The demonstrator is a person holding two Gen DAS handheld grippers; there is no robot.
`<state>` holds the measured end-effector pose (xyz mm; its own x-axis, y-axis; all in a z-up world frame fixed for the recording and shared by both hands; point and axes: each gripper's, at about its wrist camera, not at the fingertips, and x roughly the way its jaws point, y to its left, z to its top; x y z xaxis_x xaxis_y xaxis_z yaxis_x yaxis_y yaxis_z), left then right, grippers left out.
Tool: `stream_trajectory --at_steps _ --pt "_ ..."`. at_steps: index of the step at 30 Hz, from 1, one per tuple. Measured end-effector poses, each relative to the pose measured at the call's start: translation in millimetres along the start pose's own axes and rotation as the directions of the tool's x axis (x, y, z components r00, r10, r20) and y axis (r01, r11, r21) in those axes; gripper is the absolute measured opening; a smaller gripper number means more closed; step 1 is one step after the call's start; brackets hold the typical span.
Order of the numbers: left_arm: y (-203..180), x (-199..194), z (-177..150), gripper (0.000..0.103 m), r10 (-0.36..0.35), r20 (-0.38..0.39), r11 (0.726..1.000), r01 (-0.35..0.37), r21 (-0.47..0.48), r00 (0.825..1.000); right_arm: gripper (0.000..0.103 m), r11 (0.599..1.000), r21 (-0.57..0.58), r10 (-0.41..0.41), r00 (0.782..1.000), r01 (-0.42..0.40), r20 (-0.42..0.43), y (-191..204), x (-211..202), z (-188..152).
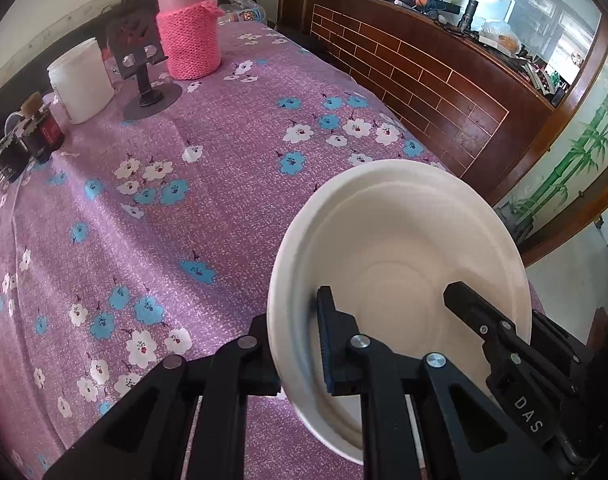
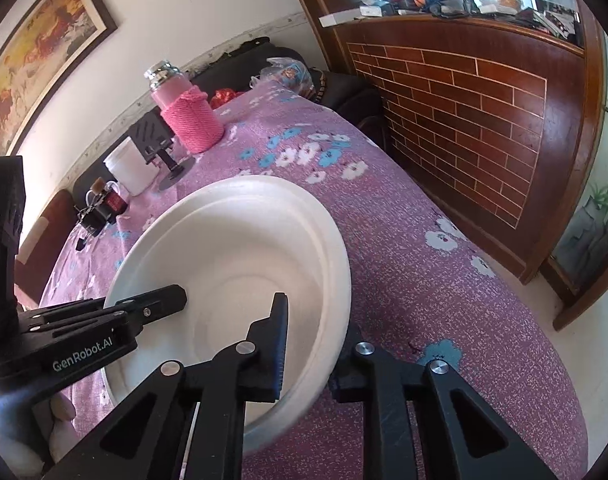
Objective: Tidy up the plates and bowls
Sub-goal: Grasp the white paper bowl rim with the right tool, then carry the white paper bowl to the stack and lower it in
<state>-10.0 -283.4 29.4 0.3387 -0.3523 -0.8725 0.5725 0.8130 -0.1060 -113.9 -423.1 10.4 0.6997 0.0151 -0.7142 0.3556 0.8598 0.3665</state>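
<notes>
Left wrist view shows my left gripper (image 1: 300,344) pinching the bowl (image 1: 404,240) rim; my right gripper (image 2: 308,356) pinches the opposite rim. Bowl sits over the tablecloth (image 1: 184,200). Gripping done, I judge; next, a level joint lift

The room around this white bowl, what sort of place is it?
Probably a lived-in home. A table under a purple floral cloth carries a flask in a pink knitted sleeve, a framed painting hangs on the wall, and a cluttered wooden counter stands behind.
</notes>
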Motion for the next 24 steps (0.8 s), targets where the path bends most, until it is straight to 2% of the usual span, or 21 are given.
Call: stream_trajectory --at_steps 3,9,19,24 --pt "6 -13 -5 0.013 0.0 0.017 1.0 0.0 -0.012 1.0 0.014 0.999 -0.049 -0.011 1.0 0.011 0.002 13 -4 -2" --pt "20 -48 -24 0.013 0.009 0.078 0.999 -0.006 -0.036 0.997 0.012 0.996 -0.084 0.024 1.0 -0.024 -0.003 37 -15 -6" --pt "53 -100 -67 0.013 0.079 0.175 0.995 -0.068 -0.068 0.981 0.012 0.981 -0.182 0.064 0.998 -0.065 -0.014 91 -28 -24" --pt "77 -121 -90 0.013 0.079 0.196 0.991 -0.056 -0.12 0.978 0.012 0.969 -0.233 0.078 0.997 -0.081 -0.021 120 -34 -34"
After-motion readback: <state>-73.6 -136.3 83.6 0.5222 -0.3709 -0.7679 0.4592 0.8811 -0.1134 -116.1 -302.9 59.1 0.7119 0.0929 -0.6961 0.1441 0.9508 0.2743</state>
